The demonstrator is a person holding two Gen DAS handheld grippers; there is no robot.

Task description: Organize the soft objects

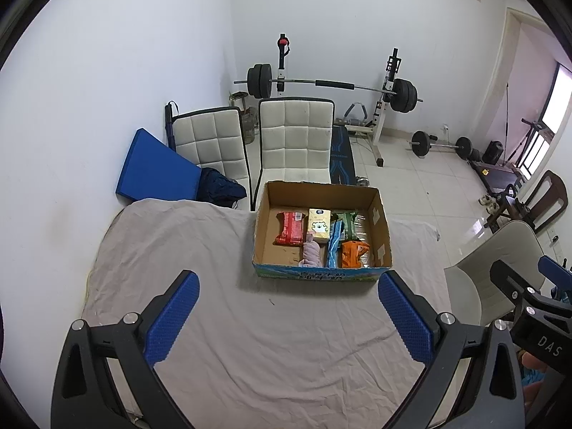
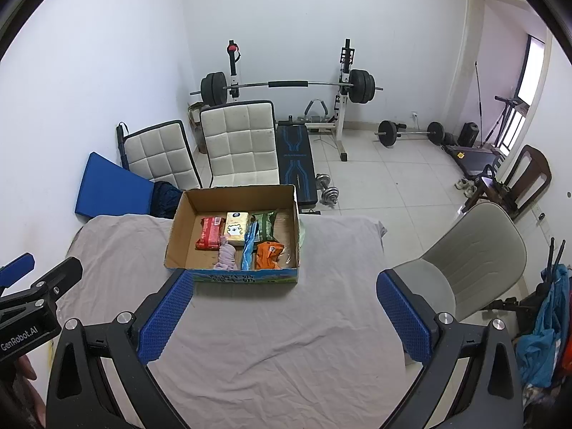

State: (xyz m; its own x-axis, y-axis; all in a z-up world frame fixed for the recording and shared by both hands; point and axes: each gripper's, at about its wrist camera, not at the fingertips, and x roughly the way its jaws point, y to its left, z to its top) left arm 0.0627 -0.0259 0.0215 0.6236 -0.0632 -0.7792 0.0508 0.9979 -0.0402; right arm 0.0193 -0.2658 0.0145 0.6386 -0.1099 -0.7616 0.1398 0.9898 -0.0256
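An open cardboard box (image 1: 379, 230) (image 2: 178, 230) stands at the far side of a table covered with a grey cloth (image 1: 250, 321) (image 2: 279, 329). Inside lie a red pack (image 1: 290, 228) (image 2: 210, 232), a yellow tissue pack (image 1: 319, 225) (image 2: 236, 228), a green pack (image 1: 346, 223) (image 2: 265, 223), a blue pack (image 1: 334, 246) (image 2: 248, 246), an orange pack (image 1: 352, 254) (image 2: 268, 255) and a pink cloth (image 1: 310, 254) (image 2: 226, 257). My left gripper (image 1: 287, 316) is open and empty above the cloth. My right gripper (image 2: 284, 312) is open and empty, near the box.
Two white padded chairs (image 1: 295, 136) (image 2: 239, 143) and a blue mat (image 1: 153, 171) stand behind the table. A barbell rack (image 1: 332, 85), a bench (image 2: 296, 161) and dumbbells (image 2: 327, 187) fill the floor beyond. A beige chair (image 2: 464, 261) stands right of the table.
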